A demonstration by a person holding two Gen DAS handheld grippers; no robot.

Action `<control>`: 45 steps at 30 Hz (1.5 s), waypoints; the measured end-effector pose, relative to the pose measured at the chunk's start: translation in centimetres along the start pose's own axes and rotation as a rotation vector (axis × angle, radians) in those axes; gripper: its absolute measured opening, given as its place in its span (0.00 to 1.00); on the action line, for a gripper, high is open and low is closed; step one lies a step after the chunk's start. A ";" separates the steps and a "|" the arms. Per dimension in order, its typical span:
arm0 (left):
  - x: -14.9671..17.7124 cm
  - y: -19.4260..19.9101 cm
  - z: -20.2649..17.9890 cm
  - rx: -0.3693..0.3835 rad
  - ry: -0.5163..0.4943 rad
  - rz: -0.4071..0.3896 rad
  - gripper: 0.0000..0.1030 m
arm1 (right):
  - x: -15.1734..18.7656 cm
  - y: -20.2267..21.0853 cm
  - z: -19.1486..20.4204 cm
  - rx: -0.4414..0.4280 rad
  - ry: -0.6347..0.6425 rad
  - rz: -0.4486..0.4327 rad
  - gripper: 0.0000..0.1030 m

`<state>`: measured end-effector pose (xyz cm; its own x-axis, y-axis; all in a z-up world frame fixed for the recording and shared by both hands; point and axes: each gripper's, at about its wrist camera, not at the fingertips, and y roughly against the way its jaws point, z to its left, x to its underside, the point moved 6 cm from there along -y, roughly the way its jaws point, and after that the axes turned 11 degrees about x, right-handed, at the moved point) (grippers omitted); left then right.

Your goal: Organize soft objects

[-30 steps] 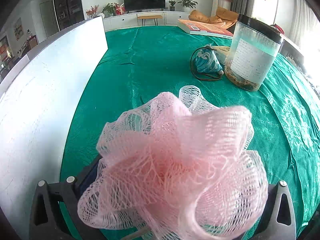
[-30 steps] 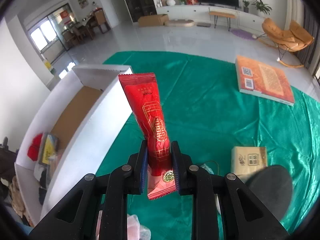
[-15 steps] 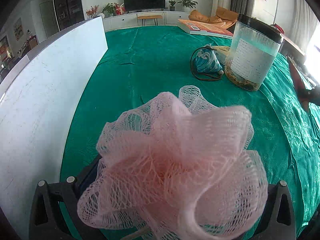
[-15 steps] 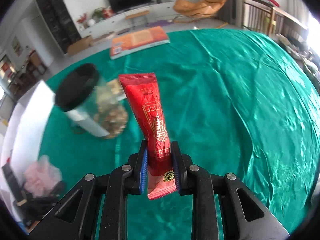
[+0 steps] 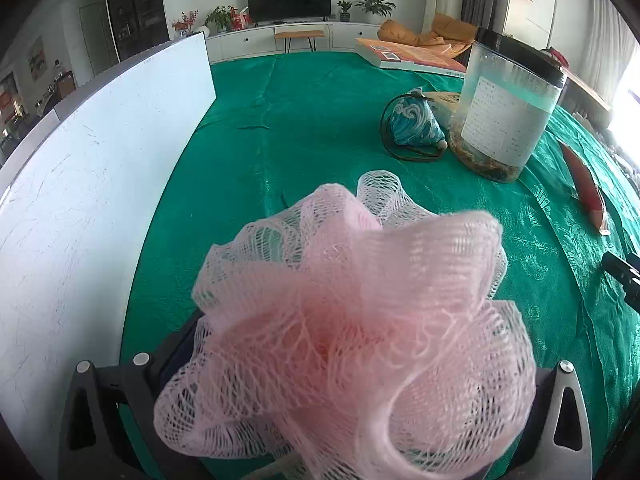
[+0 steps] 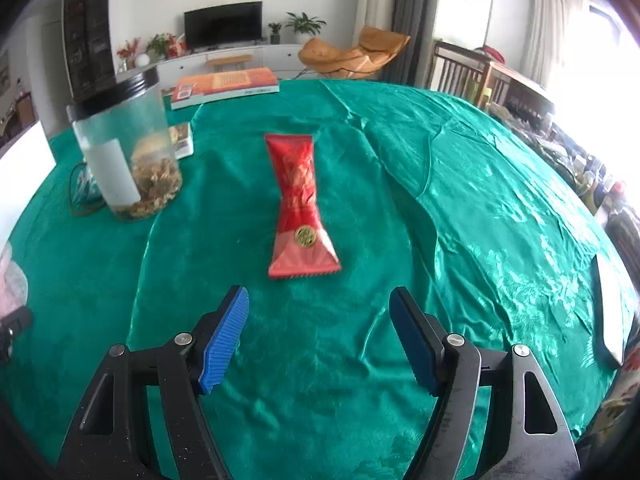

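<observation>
On the green tablecloth (image 6: 400, 184), right of the clear jar (image 6: 128, 152), we find the red packet (image 6: 300, 208) lying flat, apart from our right gripper (image 6: 319, 334), whose jaws stand wide and empty. Our left gripper (image 5: 344, 408) clasps the pink mesh sponge (image 5: 352, 320), left of that jar.

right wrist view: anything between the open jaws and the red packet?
Nothing. In the right wrist view only bare green tablecloth separates the right gripper from the red packet, which lies flat just ahead of its open jaws.
</observation>
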<state>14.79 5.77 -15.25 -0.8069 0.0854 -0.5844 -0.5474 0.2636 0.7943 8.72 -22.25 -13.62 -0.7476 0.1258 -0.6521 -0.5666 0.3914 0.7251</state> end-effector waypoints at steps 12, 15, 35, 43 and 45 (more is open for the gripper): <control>0.0 0.0 0.0 0.000 0.000 0.000 1.00 | 0.5 -1.3 -0.5 -0.063 -0.041 0.057 0.83; 0.0 0.0 0.0 0.000 0.000 0.000 1.00 | 0.5 -1.3 -0.4 -0.064 -0.040 0.057 0.84; 0.0 0.0 0.0 0.000 0.000 0.000 1.00 | 0.6 -1.2 -0.4 -0.063 -0.038 0.056 0.85; 0.0 0.0 0.0 0.000 0.000 0.000 1.00 | 0.6 -1.2 -0.4 -0.063 -0.039 0.056 0.85; 0.0 0.0 0.0 0.000 0.000 0.000 1.00 | 0.6 -1.2 -0.4 -0.063 -0.039 0.056 0.85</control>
<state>14.75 5.78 -15.23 -0.8072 0.0852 -0.5841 -0.5471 0.2635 0.7945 8.87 -22.98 -14.79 -0.7658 0.1815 -0.6169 -0.5455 0.3246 0.7727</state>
